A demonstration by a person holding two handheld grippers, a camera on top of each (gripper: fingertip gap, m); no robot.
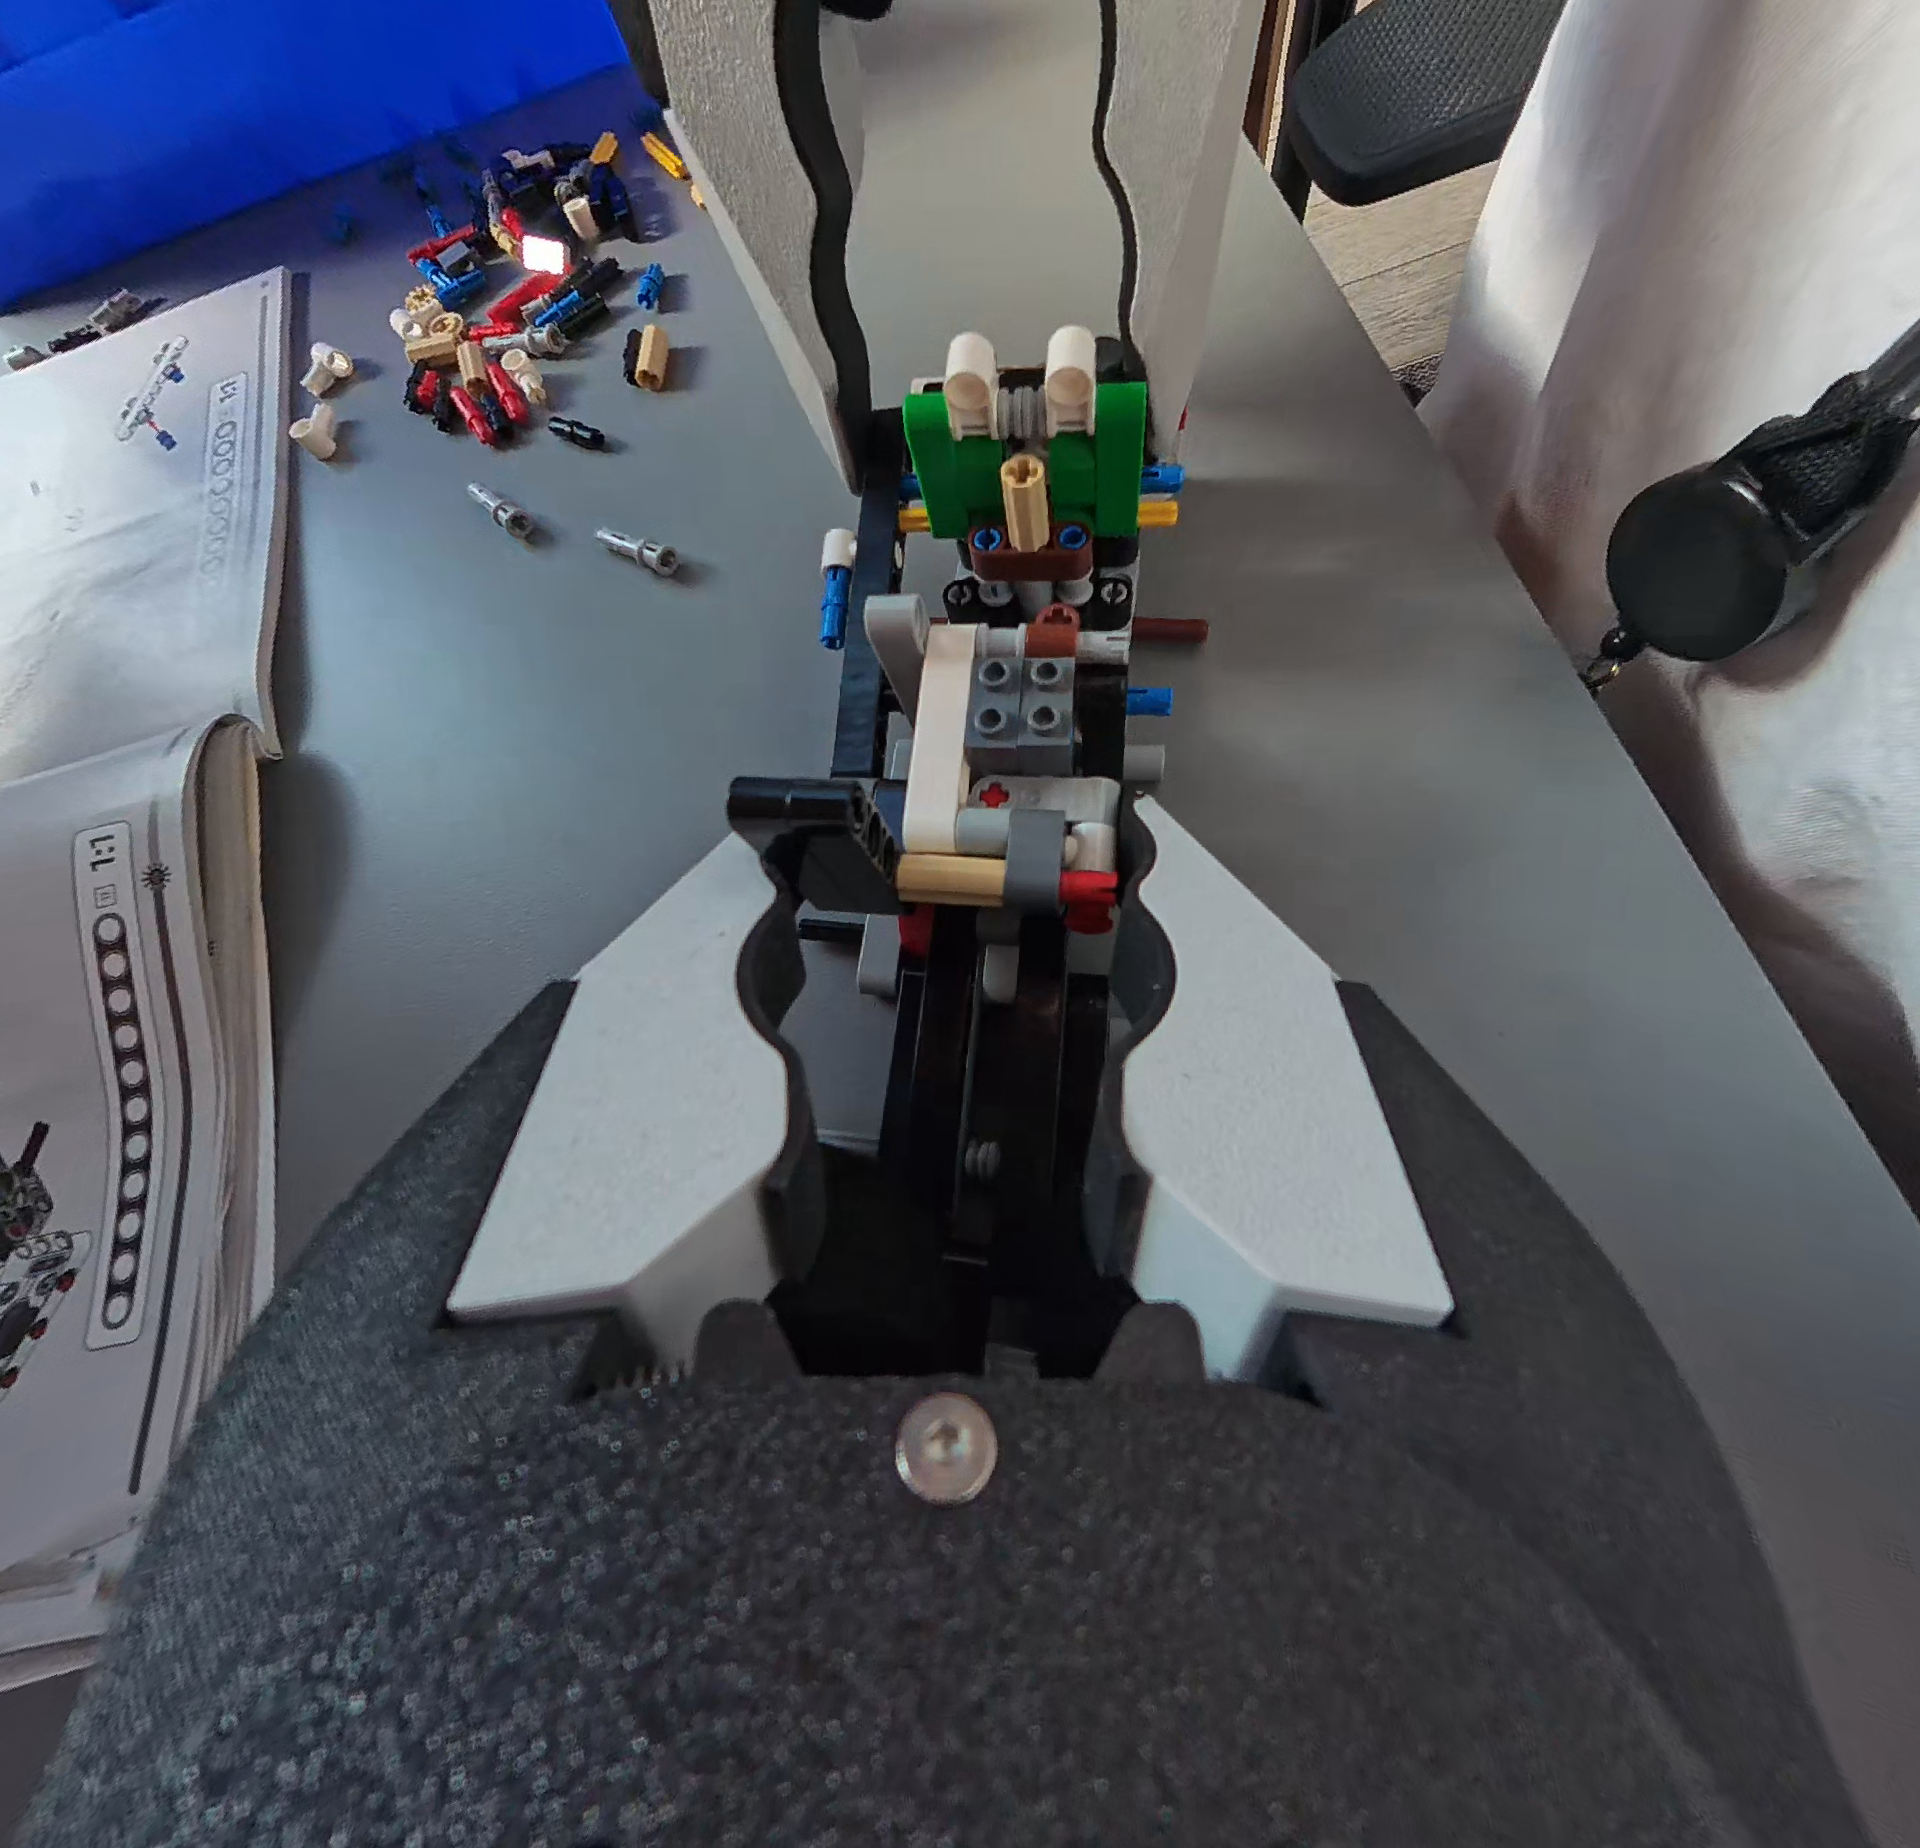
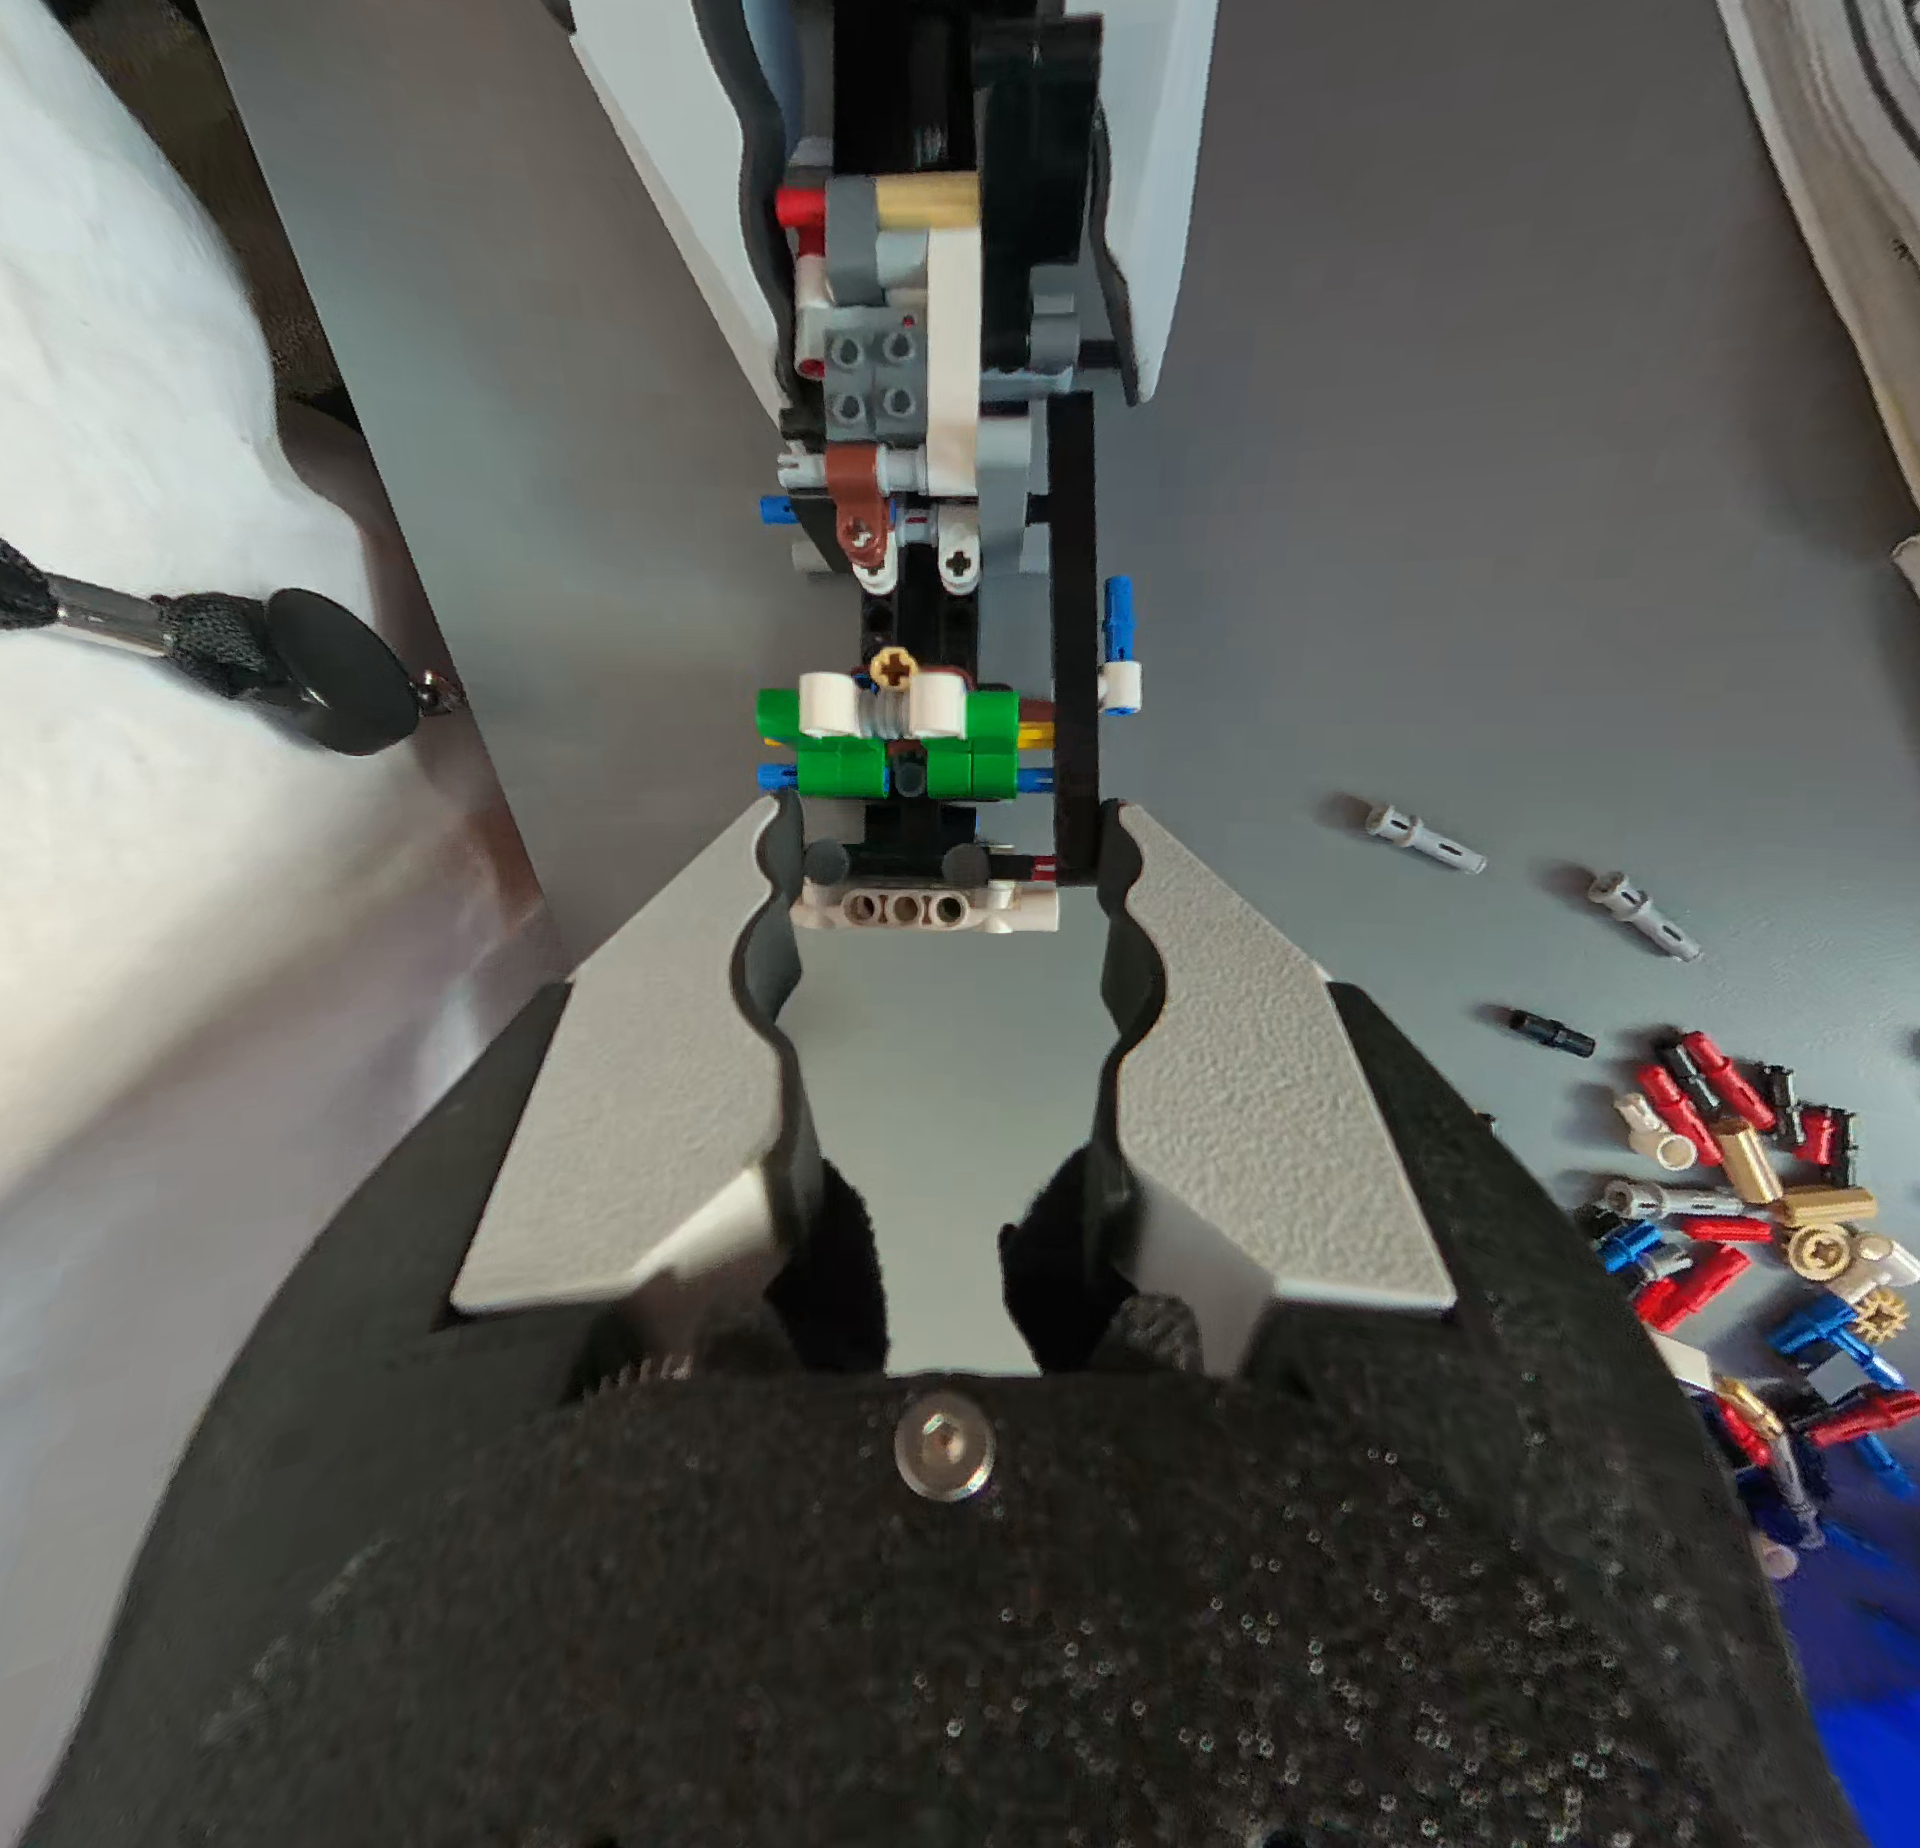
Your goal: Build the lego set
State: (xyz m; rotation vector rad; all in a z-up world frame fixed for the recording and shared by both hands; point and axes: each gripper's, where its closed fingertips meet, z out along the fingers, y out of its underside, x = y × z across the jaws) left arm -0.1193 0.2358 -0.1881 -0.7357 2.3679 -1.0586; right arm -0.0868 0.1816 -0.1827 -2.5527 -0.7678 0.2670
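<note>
Your left claw [image 1: 951,863] is clamped on one end of the model [image 1: 997,697], its pads pressing the black frame on both sides, with the tan and red pins sitting right between the tips. The model stretches away along the grey worktop [image 1: 520,676] to the green block, where your right claw [image 2: 940,842] meets it head-on; its tips flank the white beam and black frame at that end, touching on both sides, so it grips too. Left of the model in the left wrist view lie the open manual [image 1: 135,572], two grey pins [image 1: 582,536], and the loose parts [image 1: 520,312].
</note>
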